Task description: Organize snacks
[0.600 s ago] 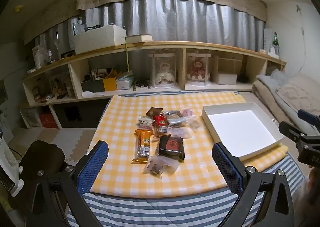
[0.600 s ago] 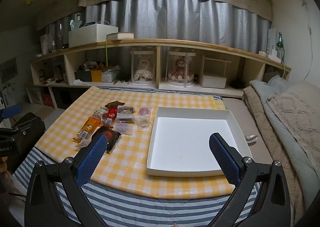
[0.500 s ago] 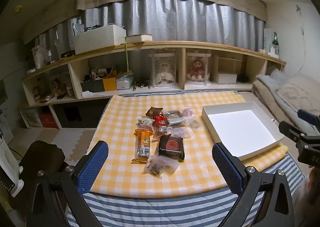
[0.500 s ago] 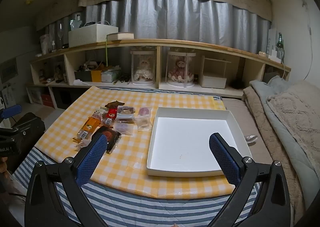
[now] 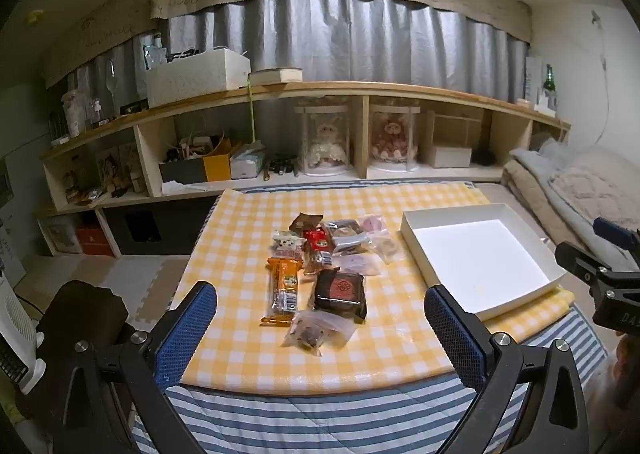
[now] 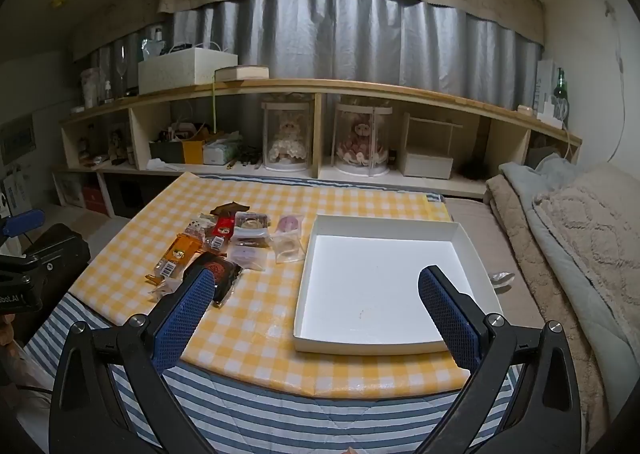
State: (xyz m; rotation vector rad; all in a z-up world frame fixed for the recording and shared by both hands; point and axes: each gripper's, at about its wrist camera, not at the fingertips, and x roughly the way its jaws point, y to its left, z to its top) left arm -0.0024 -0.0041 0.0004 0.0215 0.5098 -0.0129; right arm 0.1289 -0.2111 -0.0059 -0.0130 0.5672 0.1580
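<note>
Left wrist view: the left claw (image 5: pixel 320 328) hung spread and empty over the near edge of the checked surface (image 5: pixel 240 334). A cluster of wrapped snacks (image 5: pixel 326 262) lay mid-surface, left of an empty white tray (image 5: pixel 416 242). The packets looked light, crinkly and slippery; the dark square packet (image 5: pixel 340 290) seemed firmest, best pinched across its flat sides. Labels were too small to read.

Right wrist view: the right claw (image 6: pixel 314 312) was also spread wide, holding nothing, above the tray's near rim. Its left finger (image 6: pixel 182 318) hid the nearest snacks.
</note>
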